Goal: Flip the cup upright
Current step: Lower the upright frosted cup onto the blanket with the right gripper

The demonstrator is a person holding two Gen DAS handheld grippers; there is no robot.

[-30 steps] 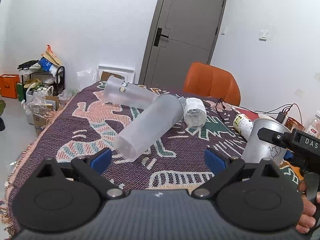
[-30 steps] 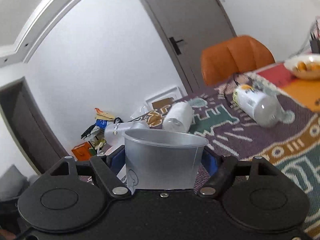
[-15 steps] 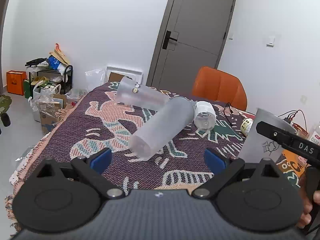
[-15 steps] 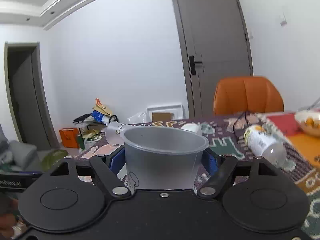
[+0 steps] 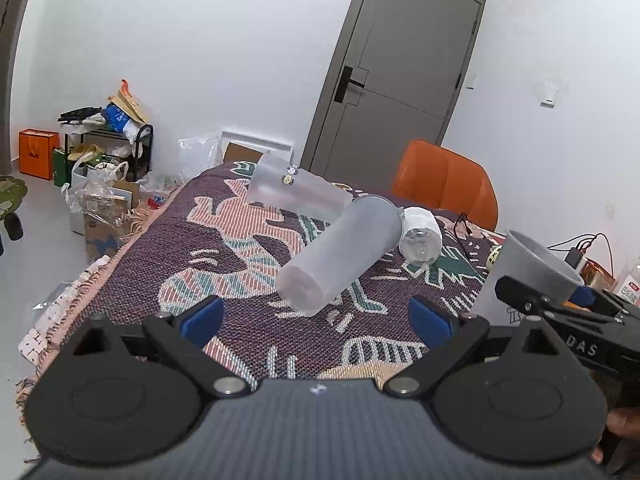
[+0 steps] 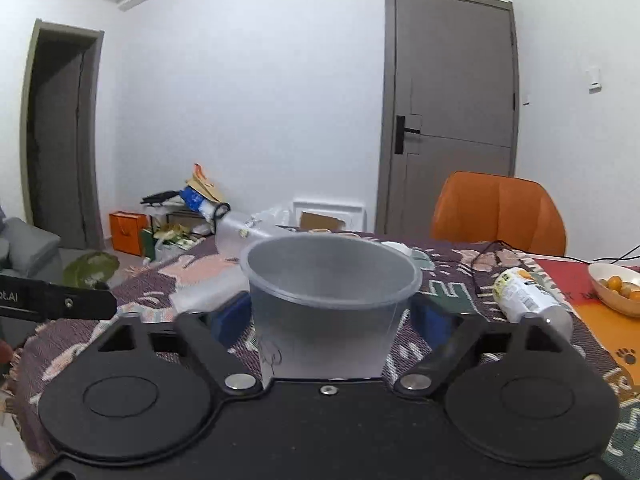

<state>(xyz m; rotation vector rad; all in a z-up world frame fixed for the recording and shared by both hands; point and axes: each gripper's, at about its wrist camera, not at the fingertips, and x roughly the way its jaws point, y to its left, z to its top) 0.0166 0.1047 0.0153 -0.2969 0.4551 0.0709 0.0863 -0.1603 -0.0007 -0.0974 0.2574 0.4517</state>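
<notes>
My right gripper (image 6: 332, 316) is shut on a translucent grey plastic cup (image 6: 330, 300), mouth up and roughly upright, held above the patterned tablecloth (image 6: 440, 276). The cup also shows at the right of the left wrist view (image 5: 528, 276), tilted a little, with the right gripper (image 5: 560, 312) around it. My left gripper (image 5: 316, 316) is open and empty above the near edge of the cloth (image 5: 224, 248). A frosted tall cup (image 5: 340, 252) lies on its side just ahead of it.
A second frosted cup (image 5: 296, 192) and a clear bottle (image 5: 420, 234) lie on the cloth behind. A labelled bottle (image 6: 528, 300) lies on the right, with a bowl of fruit (image 6: 616, 288) beyond. An orange chair (image 6: 500, 212) stands at the far side. Clutter (image 5: 100, 184) covers the floor on the left.
My right gripper has turned the grey cup and levelled out, so the room now looks upright. In the left wrist view the cup has tipped mouth up. The left gripper has risen slightly.
</notes>
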